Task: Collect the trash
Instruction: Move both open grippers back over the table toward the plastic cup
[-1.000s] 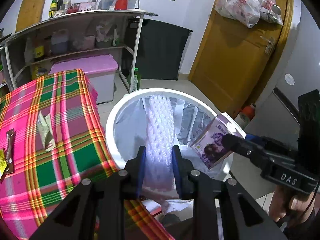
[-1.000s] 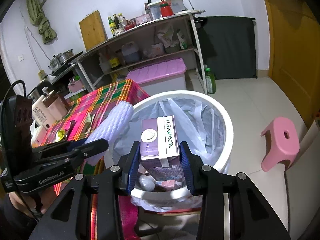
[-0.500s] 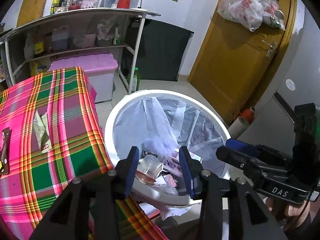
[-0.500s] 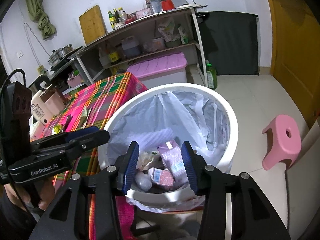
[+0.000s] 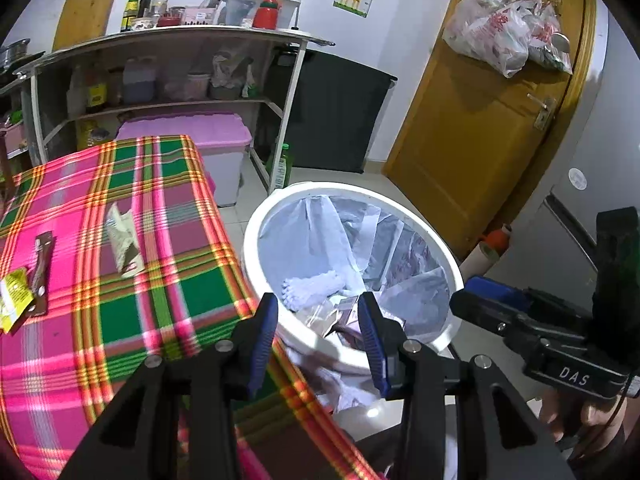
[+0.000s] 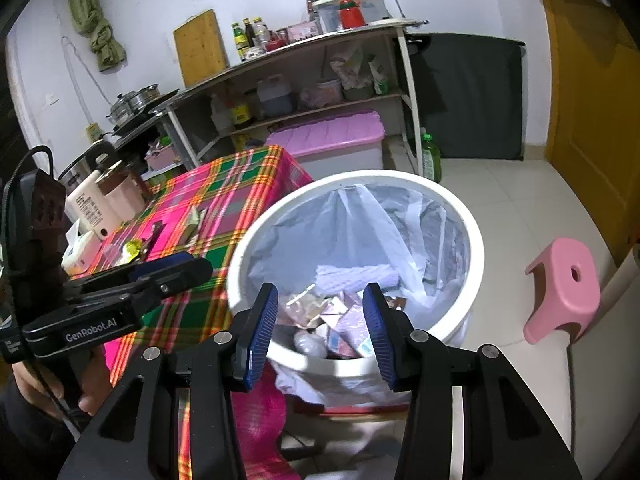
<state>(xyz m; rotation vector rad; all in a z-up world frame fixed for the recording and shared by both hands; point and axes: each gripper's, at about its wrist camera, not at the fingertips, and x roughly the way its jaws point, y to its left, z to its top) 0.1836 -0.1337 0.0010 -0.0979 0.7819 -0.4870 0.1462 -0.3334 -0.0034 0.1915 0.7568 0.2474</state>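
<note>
A white trash bin (image 5: 256,224) lined with a clear bag stands beside the plaid table (image 5: 168,280); it also shows in the right wrist view (image 6: 476,240). Inside lie a white foam net sleeve (image 5: 312,286) (image 6: 356,276), a purple carton (image 6: 348,324) and other wrappers. My left gripper (image 5: 318,340) is open and empty above the bin's near rim. My right gripper (image 6: 320,332) is open and empty over the bin. On the table lie a crumpled pale wrapper (image 5: 122,240), a brown wrapper (image 5: 40,268) and a yellow wrapper (image 5: 14,296).
A pink stool (image 6: 564,292) stands on the floor right of the bin. A metal shelf with bottles (image 5: 168,40) and a purple-lidded box (image 5: 188,136) stand behind the table. A wooden door (image 5: 480,128) is at the right. A white appliance (image 6: 88,208) sits on the table's far side.
Both grippers opened and dropped the foam net sleeve and the purple carton into the bin. Both have since drawn back a little from the bin.
</note>
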